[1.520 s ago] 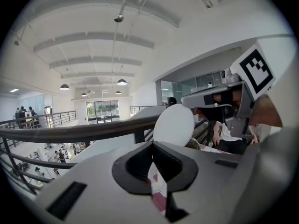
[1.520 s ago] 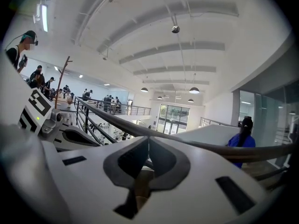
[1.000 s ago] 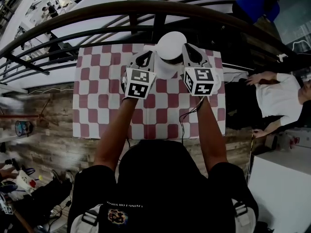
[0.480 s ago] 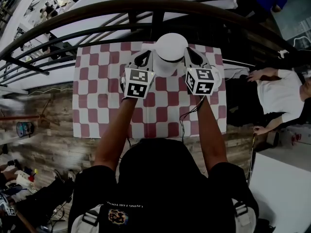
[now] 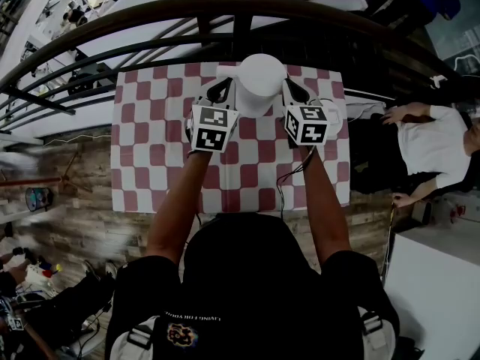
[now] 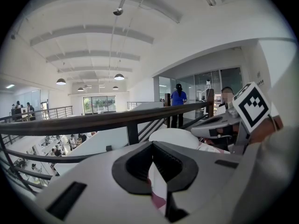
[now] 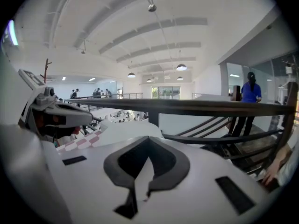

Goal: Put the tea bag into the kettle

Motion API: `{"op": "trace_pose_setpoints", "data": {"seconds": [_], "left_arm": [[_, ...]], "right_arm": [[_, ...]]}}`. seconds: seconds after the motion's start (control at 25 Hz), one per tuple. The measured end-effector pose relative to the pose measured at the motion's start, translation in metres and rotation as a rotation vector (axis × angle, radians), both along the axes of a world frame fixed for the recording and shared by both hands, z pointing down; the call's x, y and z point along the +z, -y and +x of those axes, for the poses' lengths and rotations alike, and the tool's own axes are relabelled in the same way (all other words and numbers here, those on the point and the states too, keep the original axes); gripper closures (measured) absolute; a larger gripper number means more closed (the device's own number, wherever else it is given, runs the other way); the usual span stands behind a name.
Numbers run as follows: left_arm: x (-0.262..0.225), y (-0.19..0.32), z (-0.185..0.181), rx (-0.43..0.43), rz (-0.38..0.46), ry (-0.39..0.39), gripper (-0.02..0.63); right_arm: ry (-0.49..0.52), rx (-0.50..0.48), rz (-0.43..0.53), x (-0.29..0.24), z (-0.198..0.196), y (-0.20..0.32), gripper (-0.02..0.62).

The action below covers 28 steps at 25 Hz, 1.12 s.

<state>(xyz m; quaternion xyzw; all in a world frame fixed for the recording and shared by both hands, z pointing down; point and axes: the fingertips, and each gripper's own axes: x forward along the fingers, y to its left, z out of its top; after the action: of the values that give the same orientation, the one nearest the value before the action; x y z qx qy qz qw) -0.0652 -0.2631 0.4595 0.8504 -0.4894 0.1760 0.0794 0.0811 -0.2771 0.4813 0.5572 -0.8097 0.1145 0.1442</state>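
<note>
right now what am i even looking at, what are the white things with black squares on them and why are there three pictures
There is no robot here. A person holds a hand tool with two jaws in each hand: the left gripper and the right gripper. The cubes with black squares are part of those grippers.

The picture from above comes from a camera on the person's head, looking down over their arms. The other two come from a camera riding on each gripper, looking along its jaws.

A red and white checked cloth covers the surface. A white kettle stands on it, with a gripper on either side. Beyond it runs a dark railing.

Both grippers have their jaws together. I can't make out a tea bag in either.
</note>
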Motion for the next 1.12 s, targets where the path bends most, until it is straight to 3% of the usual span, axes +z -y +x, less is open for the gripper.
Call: {"op": "trace_pose_setpoints", "data": {"seconds": [1.12], "left_arm": [[0.0031, -0.0055, 0.0046, -0.033, -0.005, 0.025, 0.603]], "right_arm": [[0.012, -0.031, 0.008, 0.0052, -0.0007, -0.0001, 0.581]]}}
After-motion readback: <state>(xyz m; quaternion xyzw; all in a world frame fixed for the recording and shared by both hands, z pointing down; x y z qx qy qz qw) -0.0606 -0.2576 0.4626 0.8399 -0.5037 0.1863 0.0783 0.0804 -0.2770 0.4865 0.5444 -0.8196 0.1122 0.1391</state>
